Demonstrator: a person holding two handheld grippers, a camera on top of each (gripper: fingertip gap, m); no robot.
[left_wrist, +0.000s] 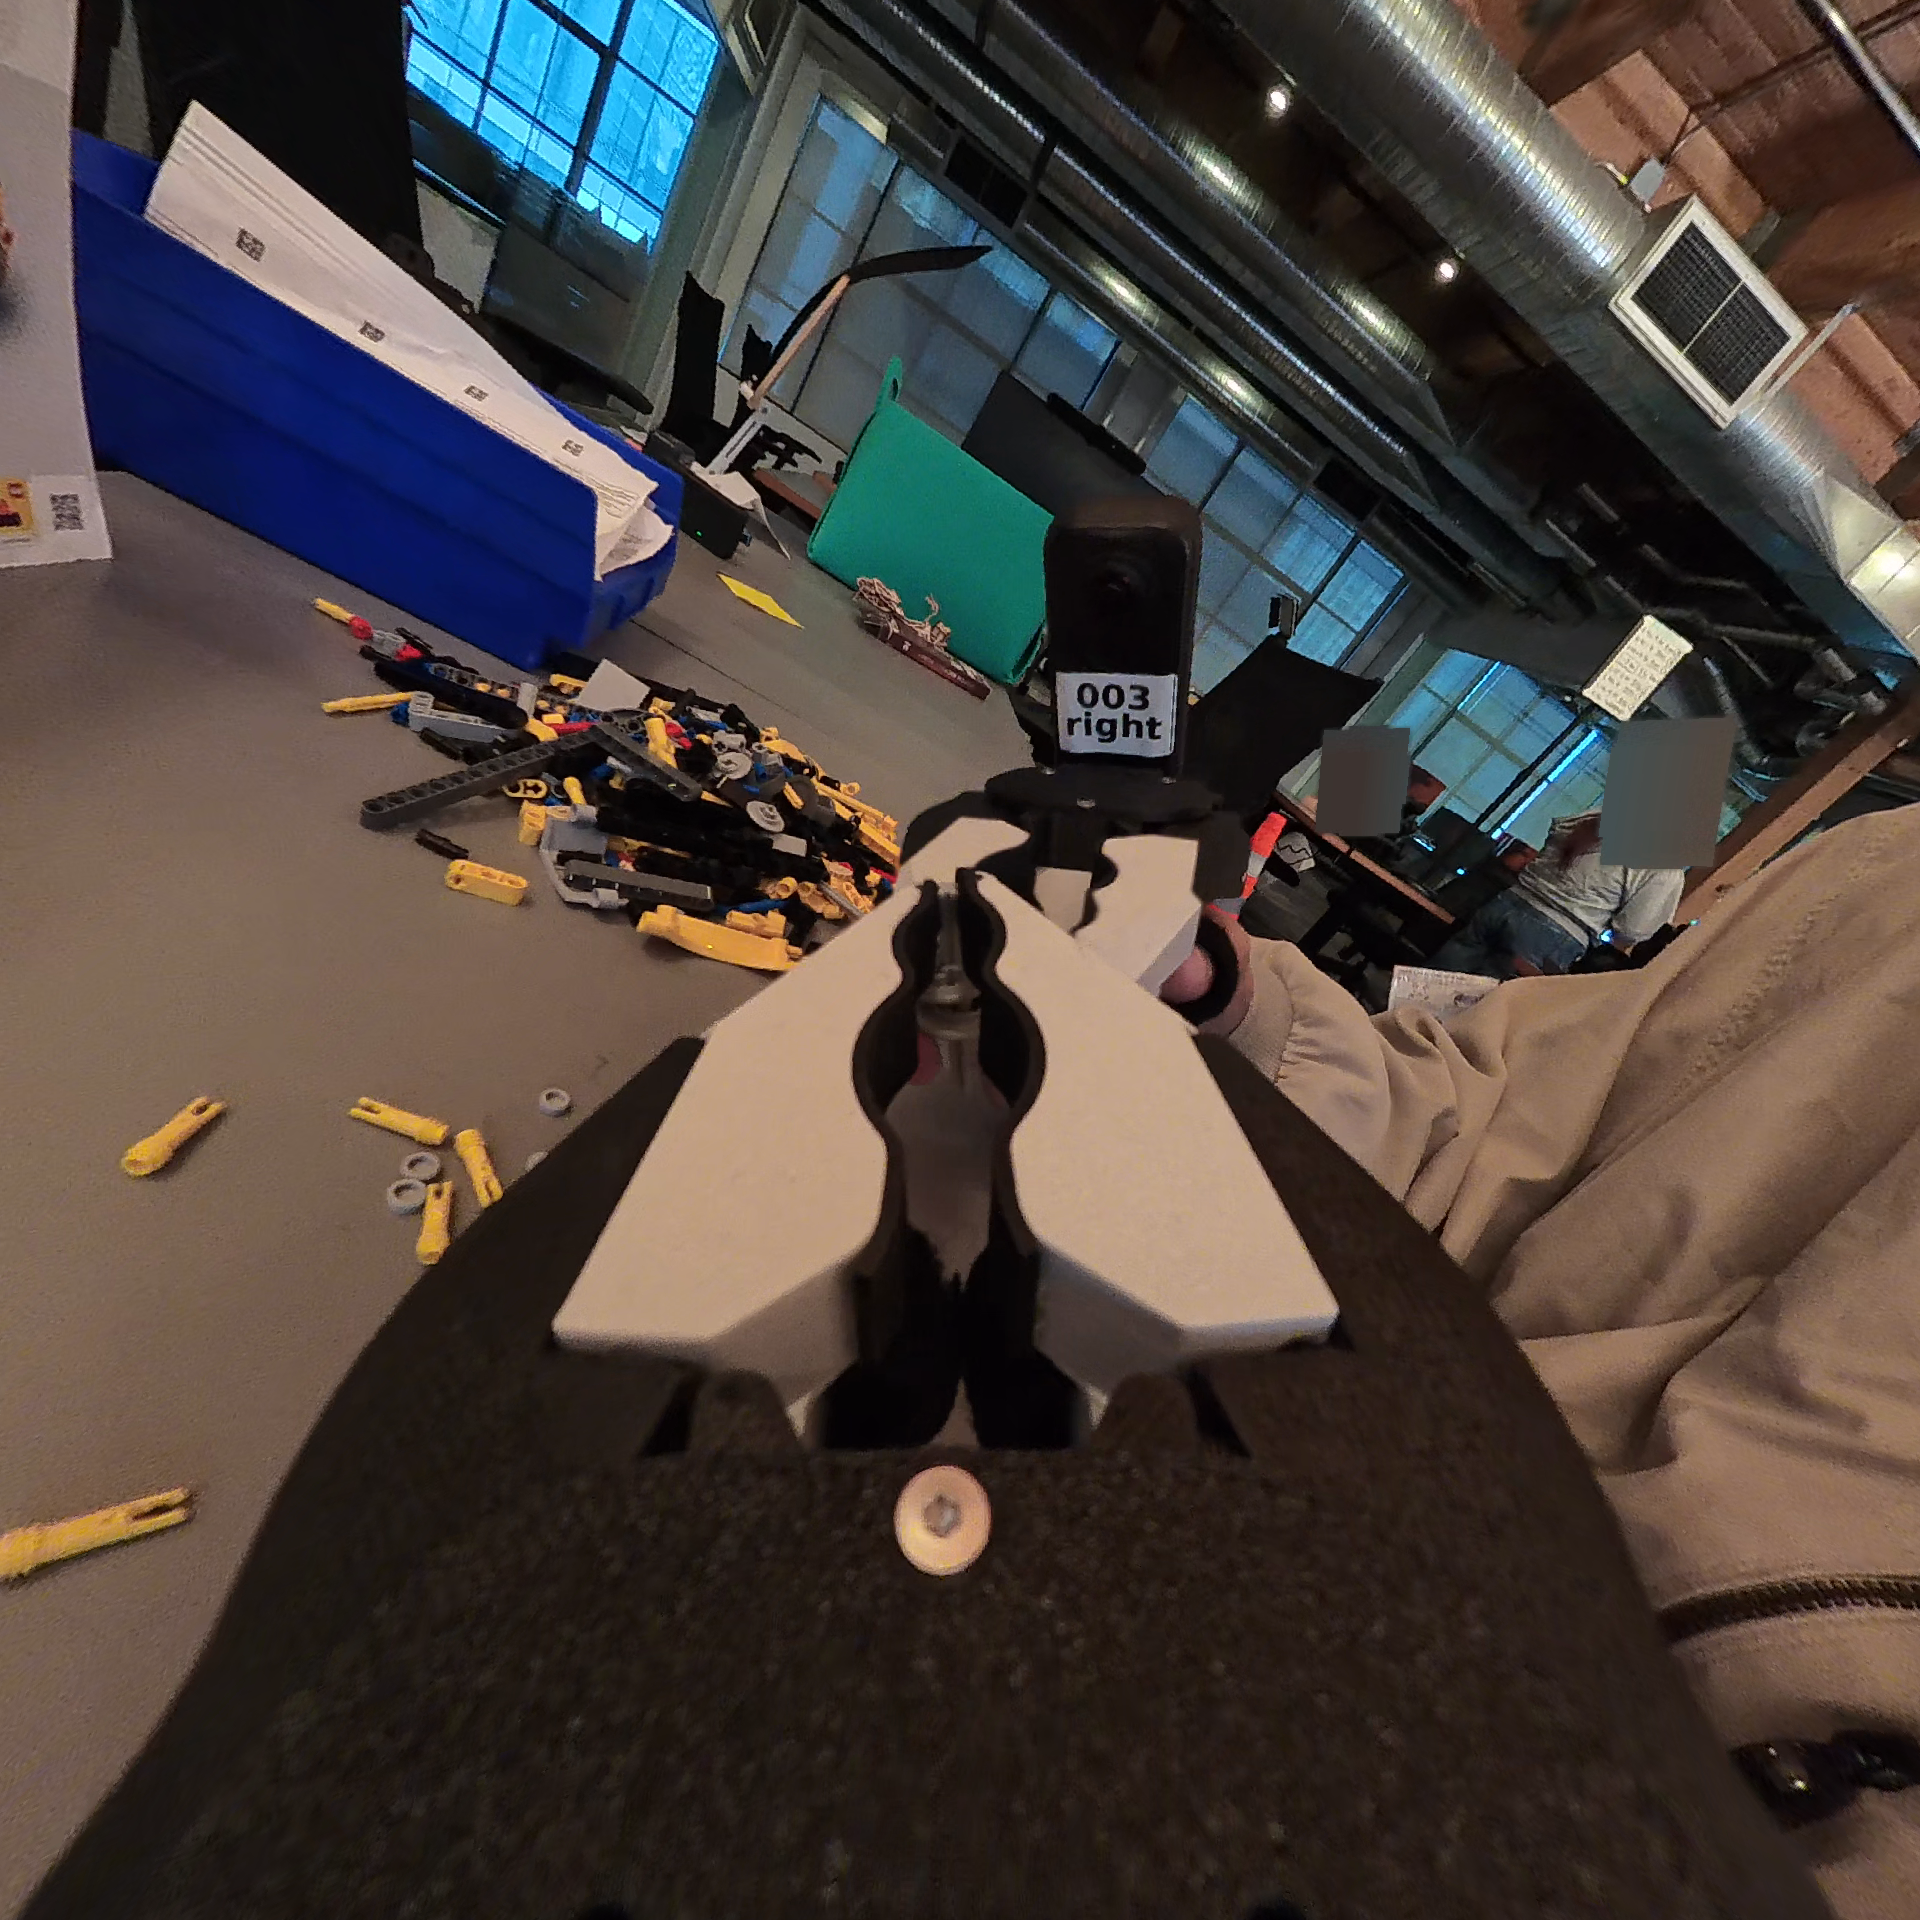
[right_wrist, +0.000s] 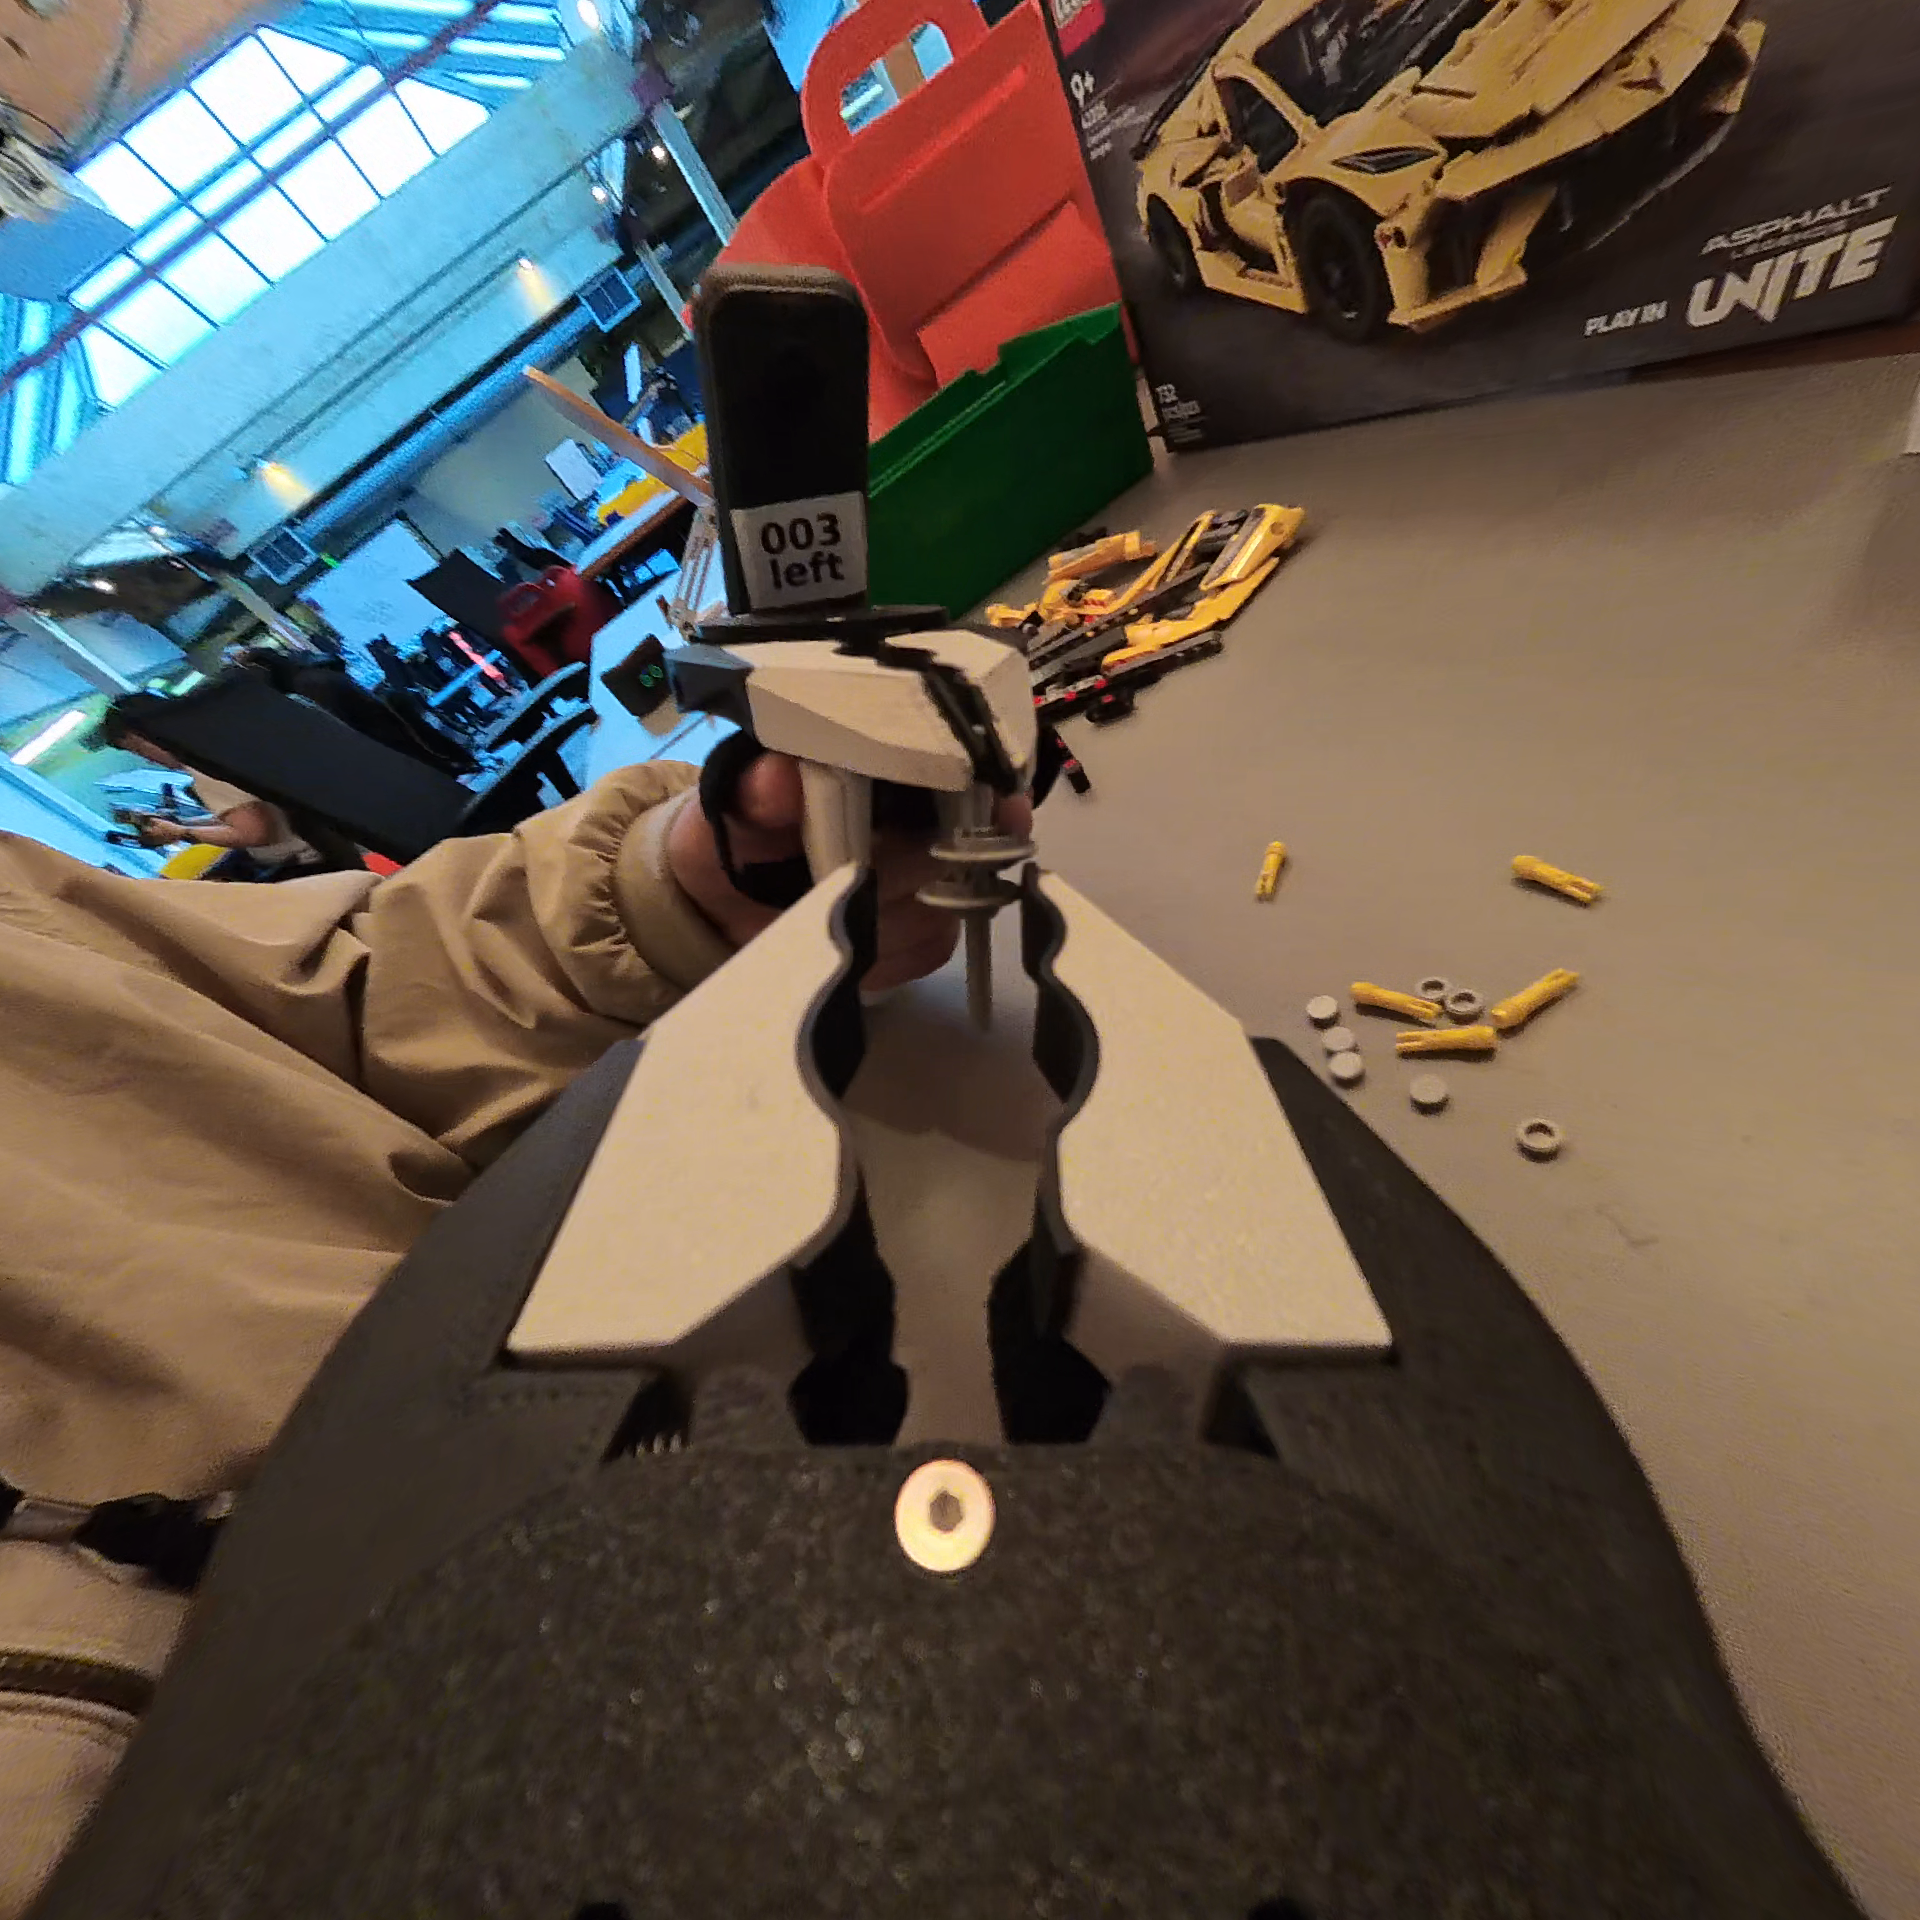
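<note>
My left gripper (left_wrist: 943, 896) is shut on a thin grey axle (left_wrist: 948, 982) that carries grey discs. In the right wrist view the left gripper (right_wrist: 987, 769) points down and the grey axle (right_wrist: 979, 935) hangs from its tips, with its discs just below the fingers. My right gripper (right_wrist: 945, 883) is open. The lower end of the axle sits between its fingertips, closer to the right finger (right_wrist: 1049, 914); I cannot tell whether they touch. The right gripper also shows in the left wrist view (left_wrist: 1070, 883), just beyond my left tips. Hands in beige sleeves hold both.
A pile of yellow and black building pieces (left_wrist: 665, 800) lies beside a blue bin (left_wrist: 312, 416) of papers. Loose yellow pins and grey rings (right_wrist: 1455, 1018) lie on the grey table (right_wrist: 1558, 675). A half-built yellow assembly (right_wrist: 1153, 592), a green bin (right_wrist: 1008, 457) and a car-picture box (right_wrist: 1455, 208) stand behind. The grippers are tip to tip, or close to it.
</note>
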